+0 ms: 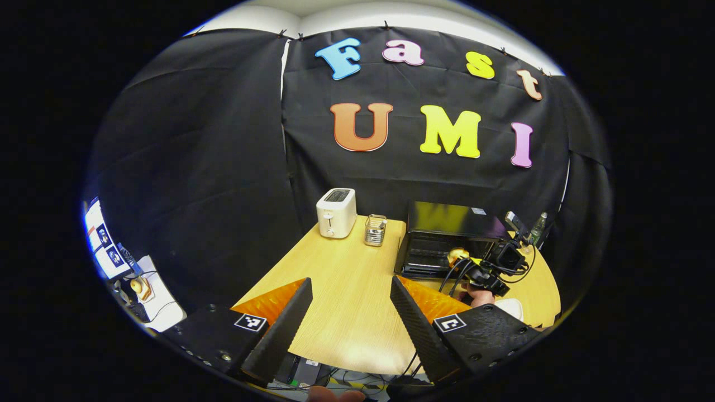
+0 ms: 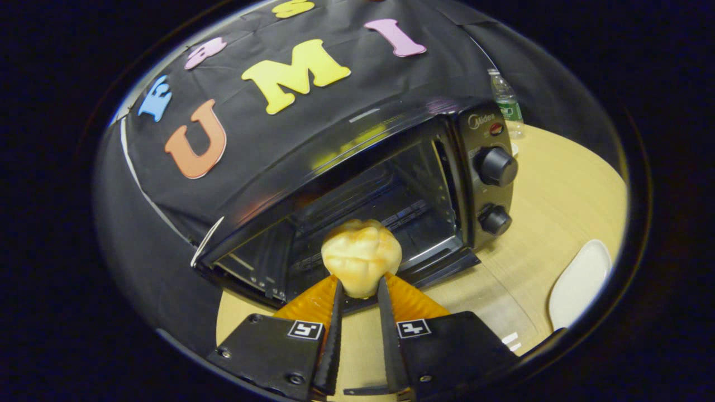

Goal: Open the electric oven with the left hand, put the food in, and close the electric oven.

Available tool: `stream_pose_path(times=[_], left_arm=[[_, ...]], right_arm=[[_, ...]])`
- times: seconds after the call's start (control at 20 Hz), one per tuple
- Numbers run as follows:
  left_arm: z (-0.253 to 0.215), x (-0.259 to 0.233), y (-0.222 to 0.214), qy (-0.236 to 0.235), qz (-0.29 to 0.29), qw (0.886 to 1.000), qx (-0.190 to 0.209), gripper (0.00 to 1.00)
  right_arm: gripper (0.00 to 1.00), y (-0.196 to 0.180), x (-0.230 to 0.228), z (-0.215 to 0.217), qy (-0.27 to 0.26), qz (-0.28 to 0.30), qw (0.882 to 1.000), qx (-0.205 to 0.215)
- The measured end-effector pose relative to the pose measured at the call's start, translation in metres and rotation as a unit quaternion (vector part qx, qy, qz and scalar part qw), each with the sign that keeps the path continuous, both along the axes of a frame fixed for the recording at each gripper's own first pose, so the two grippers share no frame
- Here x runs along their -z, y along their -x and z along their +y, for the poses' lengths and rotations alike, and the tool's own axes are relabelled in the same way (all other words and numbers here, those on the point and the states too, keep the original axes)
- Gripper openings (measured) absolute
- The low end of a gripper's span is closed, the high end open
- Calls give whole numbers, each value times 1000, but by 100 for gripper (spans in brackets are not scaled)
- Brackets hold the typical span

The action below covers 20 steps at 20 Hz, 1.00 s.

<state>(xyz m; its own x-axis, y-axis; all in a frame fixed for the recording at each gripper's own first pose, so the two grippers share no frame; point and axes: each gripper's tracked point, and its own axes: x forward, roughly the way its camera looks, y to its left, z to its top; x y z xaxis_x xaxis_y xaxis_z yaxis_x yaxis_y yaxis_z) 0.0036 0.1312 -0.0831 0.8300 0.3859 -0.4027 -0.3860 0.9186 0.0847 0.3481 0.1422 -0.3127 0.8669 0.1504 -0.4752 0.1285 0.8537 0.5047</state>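
Observation:
The black electric oven (image 2: 357, 184) stands on the wooden table with its door folded down and its cavity open. My right gripper (image 2: 359, 290) is shut on a pale golden bun (image 2: 361, 255), held just in front of the oven's opening. In the left gripper view the oven (image 1: 447, 237) sits at the table's far right, and the right gripper (image 1: 475, 271) with the bun (image 1: 458, 255) hovers at its open front. My left gripper (image 1: 351, 290) is open over the table's middle, well back from the oven, with nothing between its fingers.
A white toaster (image 1: 336, 213) and a small glass holder (image 1: 375, 230) stand at the table's back. A white plate (image 2: 578, 282) lies right of the oven, and a water bottle (image 2: 505, 103) stands behind it. Two knobs (image 2: 495, 166) are on the oven's right panel.

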Motion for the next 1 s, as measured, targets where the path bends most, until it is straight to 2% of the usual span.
stream_pose_path(times=[0.15, 0.25, 0.35, 0.45, 0.5, 0.55, 0.7, 0.9, 1.0], left_arm=[[3, 3, 8, -1, 6, 1000, -10, 93], [2, 4, 10, -2, 10, 1000, -16, 93], [2, 6, 11, 1, 13, 1000, -21, 93], [1, 6, 12, 1, 13, 1000, -22, 93], [0, 5, 12, 0, 13, 1000, -22, 93], [0, 5, 12, -2, 13, 1000, -21, 93], [-4, 4, 14, -2, 9, 1000, -17, 93], [-7, 0, 24, 2, 1, 1000, -11, 93], [-10, -1, 29, 3, -5, 1000, -6, 93]], right_arm=[[33, -22, 5, -3, -2, 0, 1000, 23], [37, -33, 8, -2, -5, -4, 1000, 29], [35, -43, 15, -2, 5, -3, 999, 31], [39, -46, 17, 1, 7, -4, 1000, 28], [48, -46, 16, 2, 6, -7, 1000, 27], [51, -47, 15, 3, 4, -12, 1000, 25], [74, -37, 7, 8, -14, -20, 1000, 20], [87, -4, 6, 20, -34, -16, 999, 6], [87, 20, 3, 25, -35, -17, 999, -1]])
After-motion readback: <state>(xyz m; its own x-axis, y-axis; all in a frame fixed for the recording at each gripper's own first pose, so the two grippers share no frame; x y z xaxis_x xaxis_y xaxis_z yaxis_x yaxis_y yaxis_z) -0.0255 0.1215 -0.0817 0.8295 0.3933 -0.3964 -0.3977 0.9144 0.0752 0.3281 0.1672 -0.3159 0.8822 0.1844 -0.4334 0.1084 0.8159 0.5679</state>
